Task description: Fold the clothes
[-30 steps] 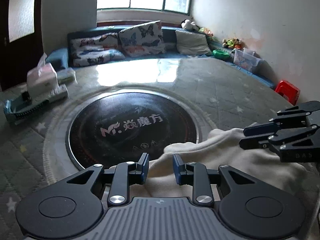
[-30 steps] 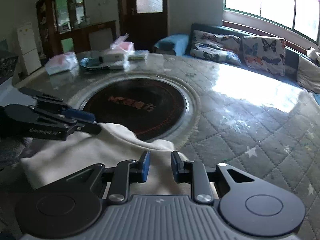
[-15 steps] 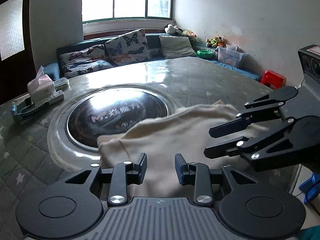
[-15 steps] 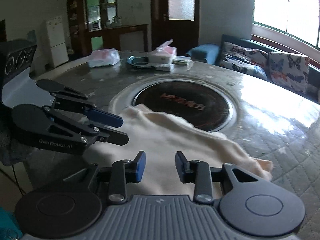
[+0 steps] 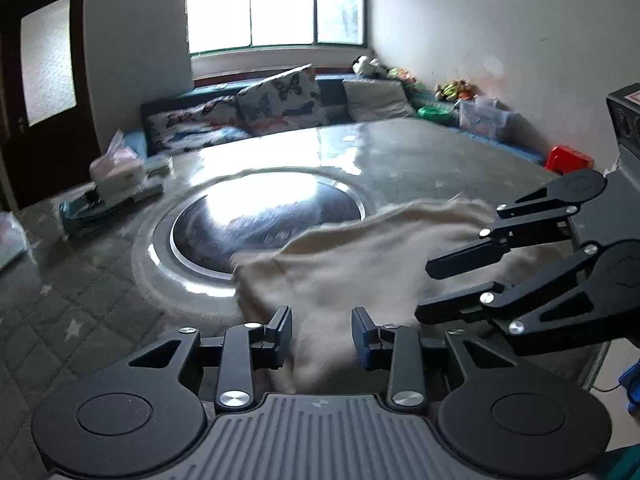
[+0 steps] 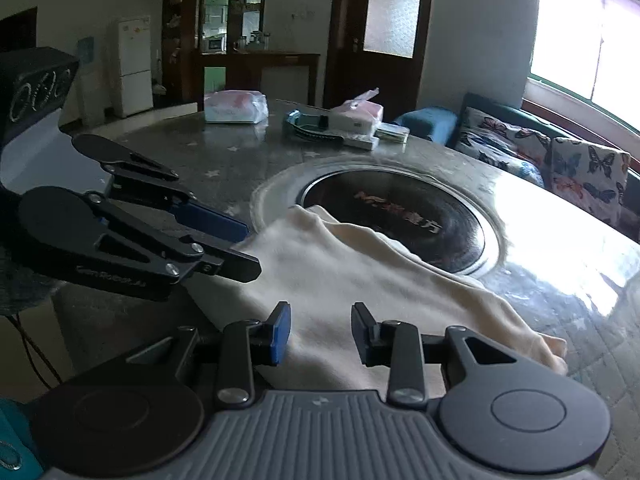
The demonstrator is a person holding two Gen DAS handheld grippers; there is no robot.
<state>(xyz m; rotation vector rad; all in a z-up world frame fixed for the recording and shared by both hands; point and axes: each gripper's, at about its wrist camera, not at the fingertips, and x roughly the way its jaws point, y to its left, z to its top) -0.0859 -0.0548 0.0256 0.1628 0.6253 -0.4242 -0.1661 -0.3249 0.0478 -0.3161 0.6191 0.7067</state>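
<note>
A cream garment [image 5: 360, 256] lies spread on the near edge of the round table, partly over the black centre disc; it also shows in the right wrist view [image 6: 360, 280]. My left gripper [image 5: 321, 338] is open and empty, just above the garment's near part. My right gripper [image 6: 320, 334] is open and empty over the garment's near edge. The right gripper shows in the left wrist view [image 5: 424, 290] at the right, jaws apart. The left gripper shows in the right wrist view [image 6: 248, 250] at the left, jaws apart.
The table [image 5: 100, 280] has a quilted grey cover and a black round centre disc [image 5: 272, 216]. A tissue box [image 6: 356, 114], a blue tray [image 6: 308, 128] and a white bag [image 6: 236, 106] stand at the far side. A sofa with cushions [image 5: 276, 100] lies beyond.
Both grippers have pulled back and risen from the garment, jaws open wider. The garment now lies flatter, spread toward the table's near edge.
</note>
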